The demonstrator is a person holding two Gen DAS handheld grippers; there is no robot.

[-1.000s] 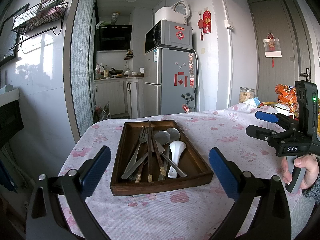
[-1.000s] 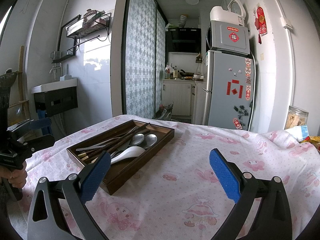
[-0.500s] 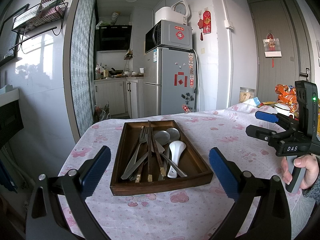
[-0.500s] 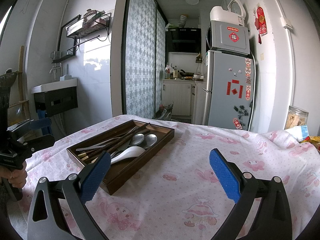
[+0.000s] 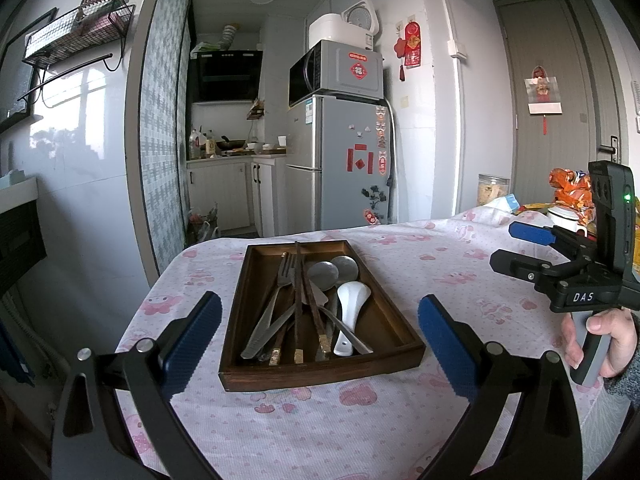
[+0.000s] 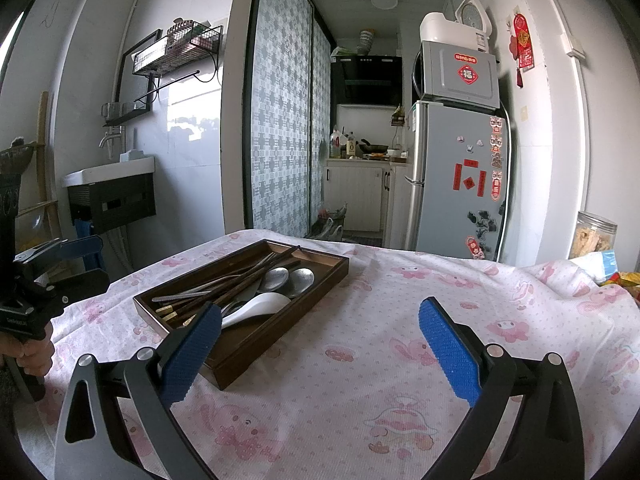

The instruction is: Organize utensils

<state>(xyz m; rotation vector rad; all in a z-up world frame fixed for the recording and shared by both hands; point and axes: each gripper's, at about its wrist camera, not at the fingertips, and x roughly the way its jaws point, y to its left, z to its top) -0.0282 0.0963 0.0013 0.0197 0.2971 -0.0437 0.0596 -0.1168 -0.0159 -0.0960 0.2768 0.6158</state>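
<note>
A dark wooden tray (image 5: 256, 280) (image 6: 316, 292) lies on the pink-patterned tablecloth. In it are mixed a white ceramic spoon (image 5: 352, 300) (image 6: 260, 306), two metal spoons (image 5: 324, 274) (image 6: 288, 278), forks (image 5: 280, 280) and dark chopsticks (image 5: 298, 292) (image 6: 240, 280). My left gripper (image 5: 318, 340) hovers open just in front of the tray's near edge, nothing between its fingers. My right gripper (image 6: 320, 344) hangs open over the cloth, right of the tray. In the left wrist view the right gripper (image 5: 516, 246) shows at far right, held by a hand (image 5: 600, 340).
A glass jar (image 5: 492, 194) (image 6: 594, 236), snack bags (image 5: 568, 188) and a white mug (image 5: 566, 220) stand at the table's far right. A fridge (image 5: 340, 160) and kitchen lie beyond. The table edge (image 5: 160, 280) drops off left of the tray.
</note>
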